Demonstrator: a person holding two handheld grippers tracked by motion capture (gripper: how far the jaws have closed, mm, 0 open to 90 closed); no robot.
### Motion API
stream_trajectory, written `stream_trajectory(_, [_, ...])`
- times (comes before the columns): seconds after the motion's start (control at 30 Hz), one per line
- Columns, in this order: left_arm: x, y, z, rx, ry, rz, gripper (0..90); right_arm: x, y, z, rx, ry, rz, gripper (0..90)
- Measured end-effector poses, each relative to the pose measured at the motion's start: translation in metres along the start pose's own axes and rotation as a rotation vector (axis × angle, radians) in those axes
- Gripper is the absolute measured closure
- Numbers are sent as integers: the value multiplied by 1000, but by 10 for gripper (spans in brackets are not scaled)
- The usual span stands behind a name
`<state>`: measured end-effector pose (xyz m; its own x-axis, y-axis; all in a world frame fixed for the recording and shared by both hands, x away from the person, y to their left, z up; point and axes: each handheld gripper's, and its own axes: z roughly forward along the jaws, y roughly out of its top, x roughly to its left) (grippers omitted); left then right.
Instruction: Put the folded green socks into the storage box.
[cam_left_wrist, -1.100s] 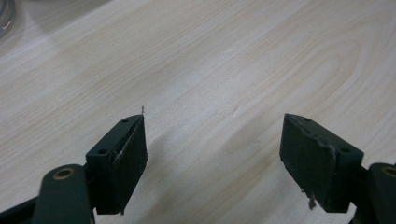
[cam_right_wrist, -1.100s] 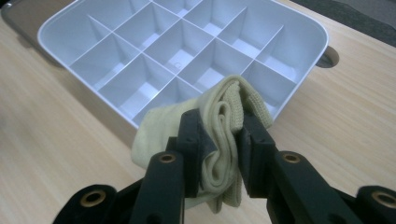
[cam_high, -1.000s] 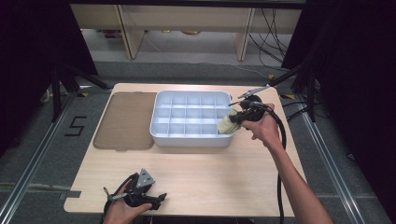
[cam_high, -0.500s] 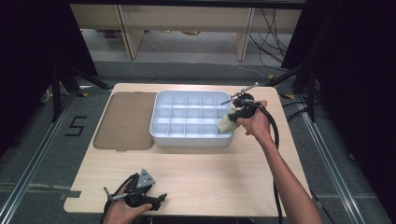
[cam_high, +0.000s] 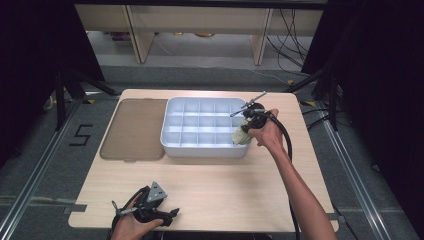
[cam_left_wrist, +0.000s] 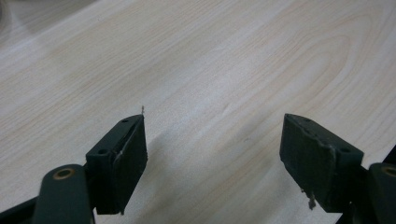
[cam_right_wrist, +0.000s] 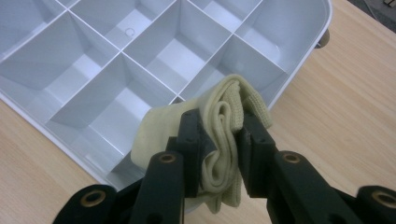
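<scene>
Wooden table (cam_high: 230, 185): right claw (cam_right_wrist: 219, 140) pinching sock (cam_right_wrist: 219, 116) over tray (cam_high: 200, 125).

Lab/data-capture rig, not home. Light wood bench (cam_high: 210, 195) centre frame on grey carpet floor (cam_high: 30, 165), metal floor rails (cam_high: 350, 160) at both sides. Tape-marked "5" (cam_high: 80, 135) on floor, left of frame. Black curtains (cam_high: 35, 50) upper left and right. Loose cables (cam_high: 295, 30) top right, under wooden shelving (cam_high: 200, 17).
</scene>
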<state>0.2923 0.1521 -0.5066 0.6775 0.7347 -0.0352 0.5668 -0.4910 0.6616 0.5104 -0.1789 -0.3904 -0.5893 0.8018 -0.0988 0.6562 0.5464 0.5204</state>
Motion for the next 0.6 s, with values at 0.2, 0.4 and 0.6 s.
stream_trajectory(0.2, [0,0,1,0,-3,-3,226,0,-1,4,17,-14,-7,734])
stream_trajectory(0.4, [0,0,0,1,1,7,227,-1,-1,5,16,-17,-17,734])
stream_trajectory(0.6, [0,0,1,2,0,-1,226,-1,-1,7,34,-11,-7,734])
